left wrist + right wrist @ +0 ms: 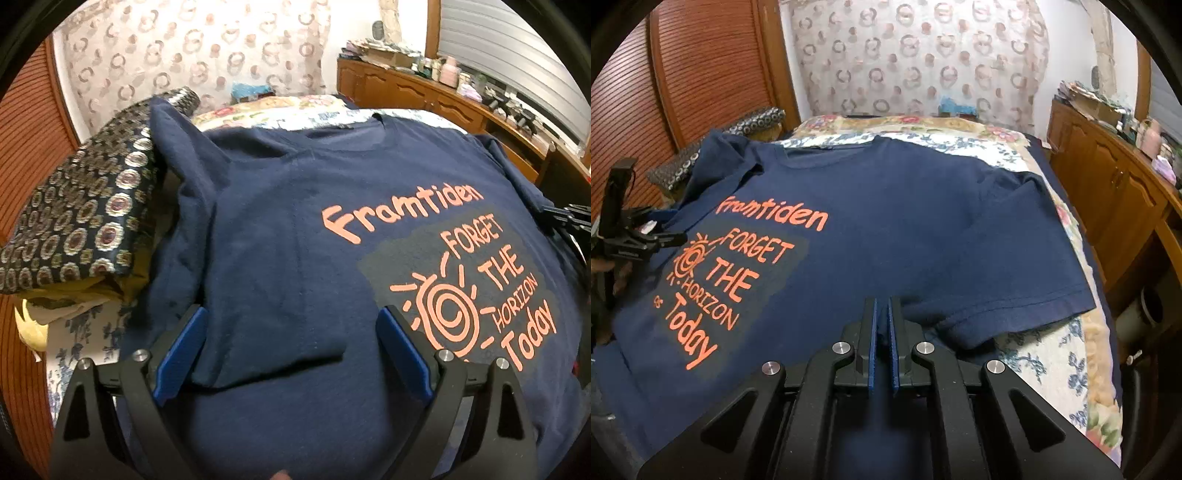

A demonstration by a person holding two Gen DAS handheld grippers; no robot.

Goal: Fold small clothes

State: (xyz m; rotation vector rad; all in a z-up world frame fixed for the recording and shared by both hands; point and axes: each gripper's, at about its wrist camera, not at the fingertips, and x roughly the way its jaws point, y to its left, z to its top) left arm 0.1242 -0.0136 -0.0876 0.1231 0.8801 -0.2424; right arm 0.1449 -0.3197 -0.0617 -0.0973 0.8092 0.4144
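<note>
A navy T-shirt with orange lettering lies face up on the bed, collar toward the far end. Its left side and sleeve are folded inward over the chest. My left gripper hovers open over that folded flap, its blue pads wide apart and nothing pinched between them. From the right wrist view the T-shirt spreads out with its right sleeve lying flat on the cover. My right gripper is shut, with navy cloth by the sleeve hem caught between its pads. The left gripper shows at the shirt's left edge.
A dark patterned cushion lies against the shirt's left shoulder. The floral bed cover shows beyond the sleeve. A wooden cabinet with clutter on top runs along the right. A slatted wooden panel and a patterned curtain stand behind.
</note>
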